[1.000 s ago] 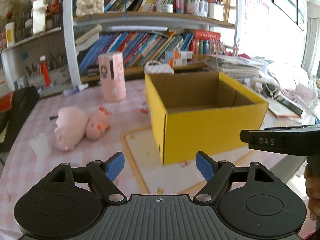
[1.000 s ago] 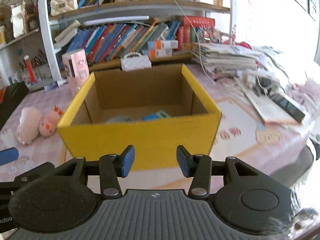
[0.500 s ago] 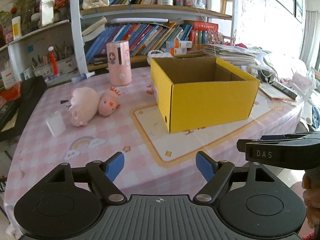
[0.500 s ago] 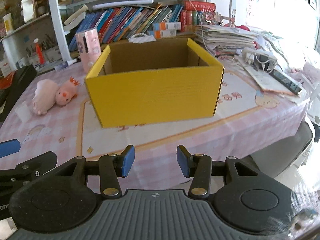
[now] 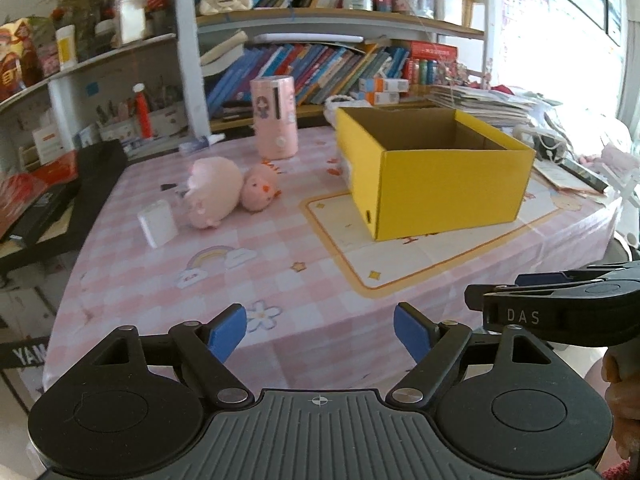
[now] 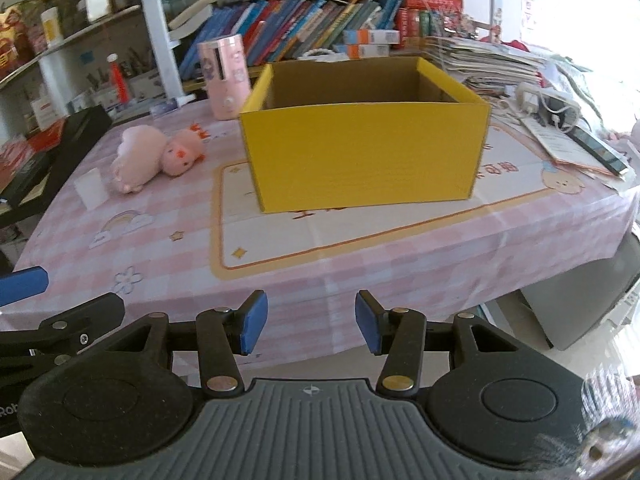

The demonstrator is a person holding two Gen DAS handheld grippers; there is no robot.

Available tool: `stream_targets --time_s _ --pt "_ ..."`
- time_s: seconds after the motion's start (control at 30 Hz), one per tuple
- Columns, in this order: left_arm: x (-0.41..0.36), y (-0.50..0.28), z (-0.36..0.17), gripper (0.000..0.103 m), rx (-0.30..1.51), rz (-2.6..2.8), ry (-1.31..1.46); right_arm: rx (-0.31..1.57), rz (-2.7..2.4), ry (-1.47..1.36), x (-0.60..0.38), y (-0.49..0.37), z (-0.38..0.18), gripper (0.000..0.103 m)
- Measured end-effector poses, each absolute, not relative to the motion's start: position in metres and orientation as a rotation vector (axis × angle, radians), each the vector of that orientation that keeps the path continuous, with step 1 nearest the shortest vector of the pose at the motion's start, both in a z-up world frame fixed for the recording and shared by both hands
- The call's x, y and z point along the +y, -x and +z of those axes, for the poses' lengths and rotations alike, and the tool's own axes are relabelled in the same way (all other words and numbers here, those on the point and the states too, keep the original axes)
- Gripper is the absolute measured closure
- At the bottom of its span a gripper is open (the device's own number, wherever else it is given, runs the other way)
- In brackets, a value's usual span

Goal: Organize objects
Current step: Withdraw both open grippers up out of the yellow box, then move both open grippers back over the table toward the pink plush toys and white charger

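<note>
Yellow box (image 6: 364, 152) stands open-topped on the table (image 6: 280, 248); plush toys (image 5: 228, 188) lie beside it. Left gripper (image 5: 320, 334) has just been widening, empty; right gripper (image 6: 308, 322) gapes empty too.

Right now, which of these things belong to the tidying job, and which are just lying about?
Job: yellow box, pink plush pig, small plush chick, white block, perhaps the pink canister.

Lying about: shelf books, paper stack, phone.

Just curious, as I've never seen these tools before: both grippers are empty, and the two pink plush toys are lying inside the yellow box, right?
Not quite. The two pink plush toys lie on the tablecloth beside the yellow box, not inside it; the left wrist view shows this clearly. The rest holds: the left gripper and the right gripper are both empty.
</note>
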State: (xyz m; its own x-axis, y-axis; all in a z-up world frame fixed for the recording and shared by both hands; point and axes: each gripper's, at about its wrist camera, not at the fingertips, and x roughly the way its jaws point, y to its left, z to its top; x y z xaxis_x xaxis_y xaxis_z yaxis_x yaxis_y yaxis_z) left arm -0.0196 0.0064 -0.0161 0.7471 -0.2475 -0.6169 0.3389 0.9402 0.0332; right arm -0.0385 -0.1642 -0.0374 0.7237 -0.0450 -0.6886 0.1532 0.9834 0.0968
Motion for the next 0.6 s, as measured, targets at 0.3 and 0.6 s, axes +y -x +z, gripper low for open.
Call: stream_targets --time_s 0.3,0.6 --pt "0.036 0.026 -0.010 0.018 0.634 -0.243 -0.103 0.747 -0.018 -0.097 -0.133 0.033 -0.031 0.055" --pt "0.062 0.026 -0.007 0.018 0.619 -0.181 -0.069 0.730 0.058 -0.048 -0.103 0.025 -0.025 0.054"
